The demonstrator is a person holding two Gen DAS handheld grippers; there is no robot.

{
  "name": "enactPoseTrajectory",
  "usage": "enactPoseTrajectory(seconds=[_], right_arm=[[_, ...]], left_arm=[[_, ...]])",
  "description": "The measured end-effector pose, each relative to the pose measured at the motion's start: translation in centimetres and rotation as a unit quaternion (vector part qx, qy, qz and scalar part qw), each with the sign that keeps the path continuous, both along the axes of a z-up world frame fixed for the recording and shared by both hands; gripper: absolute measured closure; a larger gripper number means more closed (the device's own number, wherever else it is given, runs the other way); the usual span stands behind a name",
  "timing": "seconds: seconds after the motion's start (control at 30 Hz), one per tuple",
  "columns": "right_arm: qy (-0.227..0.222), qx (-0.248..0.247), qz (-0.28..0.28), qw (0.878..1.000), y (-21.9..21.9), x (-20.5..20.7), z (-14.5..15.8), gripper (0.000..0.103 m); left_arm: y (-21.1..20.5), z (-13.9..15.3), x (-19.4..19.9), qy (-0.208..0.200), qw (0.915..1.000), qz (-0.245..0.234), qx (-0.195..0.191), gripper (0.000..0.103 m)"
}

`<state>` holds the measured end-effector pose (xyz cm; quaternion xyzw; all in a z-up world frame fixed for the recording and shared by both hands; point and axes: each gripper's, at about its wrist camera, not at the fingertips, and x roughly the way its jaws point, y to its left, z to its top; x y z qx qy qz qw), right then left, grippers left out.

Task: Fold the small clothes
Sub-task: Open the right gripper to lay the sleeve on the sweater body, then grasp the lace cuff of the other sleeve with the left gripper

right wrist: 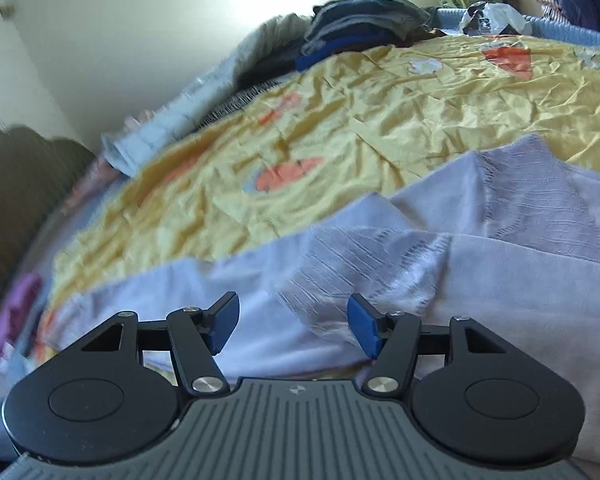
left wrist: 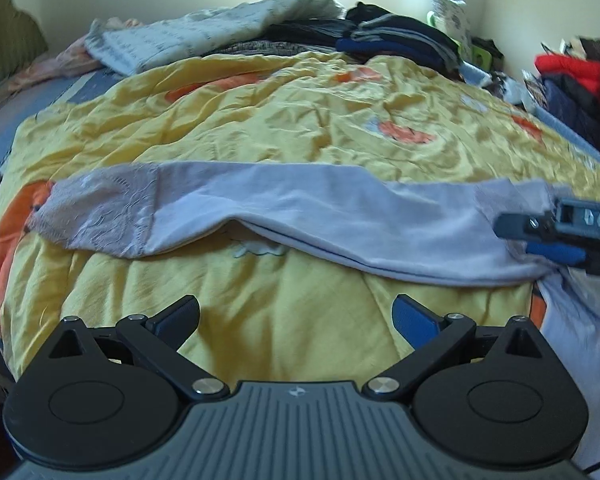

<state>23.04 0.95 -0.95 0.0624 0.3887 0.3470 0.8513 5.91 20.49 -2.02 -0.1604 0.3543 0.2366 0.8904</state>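
Lying across the near part of the bed, your pale lilac cotton garment with grey lace-textured cuffs (left wrist: 292, 208) stretches in a long band from left to right, its near edge lifted in a soft arch off the wrinkled yellow quilt with orange patches (left wrist: 260, 120). Your left gripper (left wrist: 296, 316) hovers over bare quilt just short of that edge, its blue-padded fingers spread wide with nothing between them. Your right gripper (right wrist: 294, 324) sits over the garment's right end, where the smooth knit meets the ribbed lace; its fingers stand apart, not pinching the cloth. You have open, crumpled quilt beyond the garment's far edge. Farther back, a stack of folded dark clothes (left wrist: 400, 36) and a pale patterned blanket (left wrist: 188, 36) line the far side, and a red and navy pile (left wrist: 580, 84) crowds the right.
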Motion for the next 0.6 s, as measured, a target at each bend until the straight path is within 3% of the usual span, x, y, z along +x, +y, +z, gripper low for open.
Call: enactPoseTrajectory(seconds=[0.13, 0.23, 0.4, 0.6], right_arm=[[-0.012, 0.018, 0.007, 1.000, -0.5, -0.9, 0.8, 0.039], [-0.034, 0.008, 0.007, 0.999, -0.7, -1.8, 1.4, 0.038], [-0.034, 0.022, 0.009, 0.999, -1.5, -3.0, 1.8, 0.037], [-0.027, 0.026, 0.008, 0.999, -2.1, -3.9, 1.6, 0.036]], left_arm=[[2.0, 0.2, -0.9, -0.025, 0.9987, 0.022, -0.040, 0.000], [4.4, -0.3, -1.7, -0.059, 0.9904, 0.052, -0.114, 0.000], [8.5, -1.8, -3.6, -0.173, 0.9408, 0.098, -0.275, 0.000], [11.5, -3.5, -3.8, -0.254, 0.8845, 0.122, -0.372, 0.000]])
